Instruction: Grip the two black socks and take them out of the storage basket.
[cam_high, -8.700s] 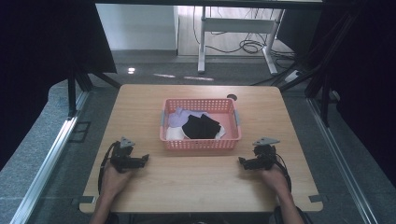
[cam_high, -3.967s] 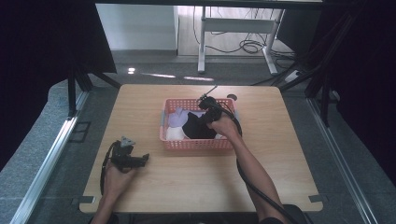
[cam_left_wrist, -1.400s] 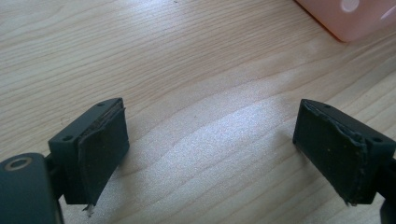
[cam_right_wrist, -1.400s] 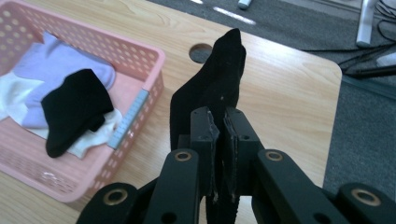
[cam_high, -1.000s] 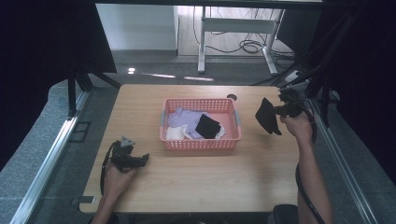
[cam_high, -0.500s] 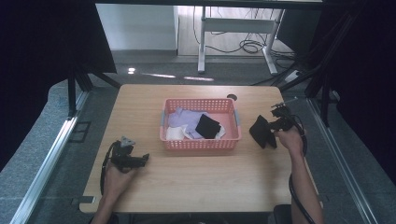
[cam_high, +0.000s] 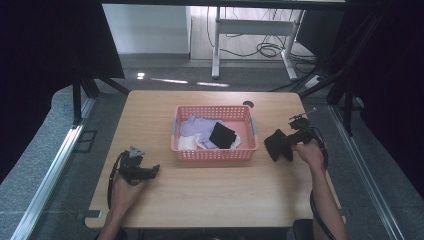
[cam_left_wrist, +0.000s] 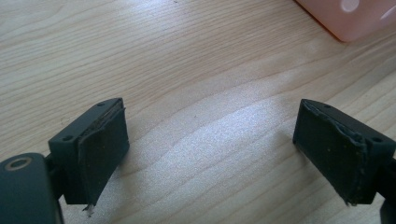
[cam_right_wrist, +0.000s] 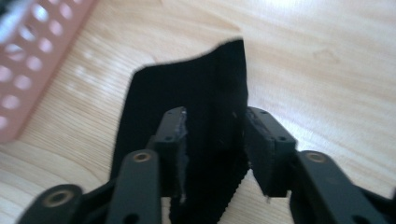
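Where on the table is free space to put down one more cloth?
Free: bare wood between the left gripper and the black cloth, in front of the pink basket; also left of the basket. Crowded: the right edge, around the right gripper.

Wooden table (cam_high: 210, 195) on grey carpet (cam_high: 50, 190); white-framed desk (cam_high: 250, 30) with cables at 12 o'clock; dark curtains at 9 and 3 o'clock.

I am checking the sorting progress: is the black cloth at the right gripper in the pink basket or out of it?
Out. The black cloth lies on the table right of the pink basket, between the right gripper jaws, which have just been opening.
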